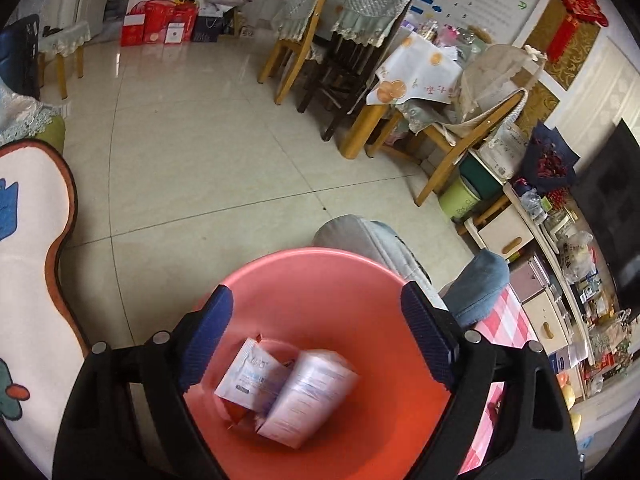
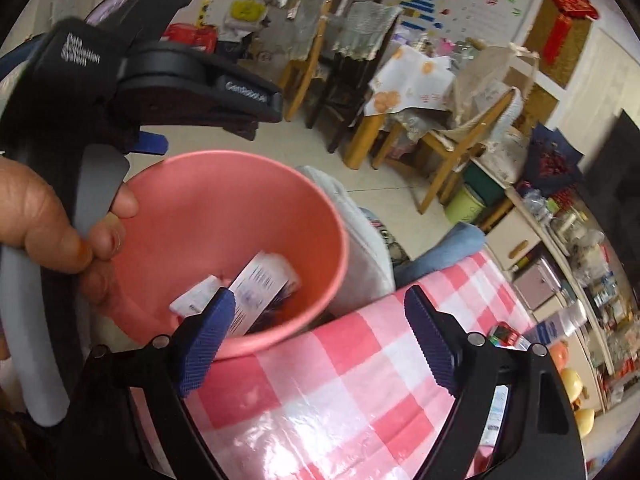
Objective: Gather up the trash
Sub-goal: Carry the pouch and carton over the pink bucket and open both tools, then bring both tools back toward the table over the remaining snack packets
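At the bottom of the round salmon-pink plastic bin [image 1: 320, 280], just off the tabletop's near edge, lie a white printed sachet [image 1: 250, 376] and a crumpled pale wrapper [image 1: 312, 392], its long axis running up towards the rim. The left tongs [image 1: 316, 340] hang wide and empty straight above them, nearer than the right tongs [image 2: 316, 344], also wide and empty, over the pink-and-white checked tabletop [image 2: 340, 392]. Only the right view shows the hand [image 2: 52, 224] on the left handle and more litter at the tabletop's right edge.

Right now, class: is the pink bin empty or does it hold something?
Not empty. Inside the pink bin lie a white sachet and a pale packet.
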The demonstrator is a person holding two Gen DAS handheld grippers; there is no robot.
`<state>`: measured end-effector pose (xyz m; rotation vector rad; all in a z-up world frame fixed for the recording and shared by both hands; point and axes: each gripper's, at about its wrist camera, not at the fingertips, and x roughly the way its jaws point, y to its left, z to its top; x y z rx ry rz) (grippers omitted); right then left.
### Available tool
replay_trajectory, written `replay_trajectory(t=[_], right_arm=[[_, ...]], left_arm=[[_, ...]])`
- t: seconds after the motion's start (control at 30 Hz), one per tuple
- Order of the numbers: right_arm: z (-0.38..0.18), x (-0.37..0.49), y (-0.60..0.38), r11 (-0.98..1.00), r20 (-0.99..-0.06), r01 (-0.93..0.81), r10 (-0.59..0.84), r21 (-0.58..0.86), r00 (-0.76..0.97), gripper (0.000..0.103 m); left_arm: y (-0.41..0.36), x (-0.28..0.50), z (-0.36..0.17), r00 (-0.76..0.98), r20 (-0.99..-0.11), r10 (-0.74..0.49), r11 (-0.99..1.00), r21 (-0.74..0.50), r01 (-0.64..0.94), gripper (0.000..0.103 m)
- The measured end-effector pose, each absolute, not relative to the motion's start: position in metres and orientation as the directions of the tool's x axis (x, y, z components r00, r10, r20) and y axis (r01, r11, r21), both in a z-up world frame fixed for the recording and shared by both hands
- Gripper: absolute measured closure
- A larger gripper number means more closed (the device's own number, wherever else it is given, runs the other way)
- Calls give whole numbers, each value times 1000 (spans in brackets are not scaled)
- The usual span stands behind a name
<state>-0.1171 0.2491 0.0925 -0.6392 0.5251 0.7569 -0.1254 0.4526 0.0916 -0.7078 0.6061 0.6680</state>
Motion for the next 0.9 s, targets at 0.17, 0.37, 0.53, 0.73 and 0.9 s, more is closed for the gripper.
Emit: replay_trajectory(t=[0.17, 0.37, 0.53, 0.73, 0.9], right_arm=[[98, -118, 217, 629, -621, -716, 439, -304, 649, 15], [100, -123, 177, 685, -616, -682, 428, -255, 661, 14], [101, -126, 153, 713, -602, -658, 421, -243, 678, 12], [97, -131, 124, 733, -589, -646, 433, -210, 683, 6], [98, -134, 107, 750, -574, -633, 436, -194, 693, 5]], left_arm=[[439, -122, 102, 680, -638, 361, 619, -381, -686, 16], [413, -120, 120, 781, -508, 363, 701, -404, -588, 16], [386, -110, 135, 834, -433, 342, 788, -352, -506, 9], [356, -93, 144, 834, -458, 309, 847, -266, -460, 9], [340, -86, 146, 862, -459, 213, 869, -315, -382, 9]])
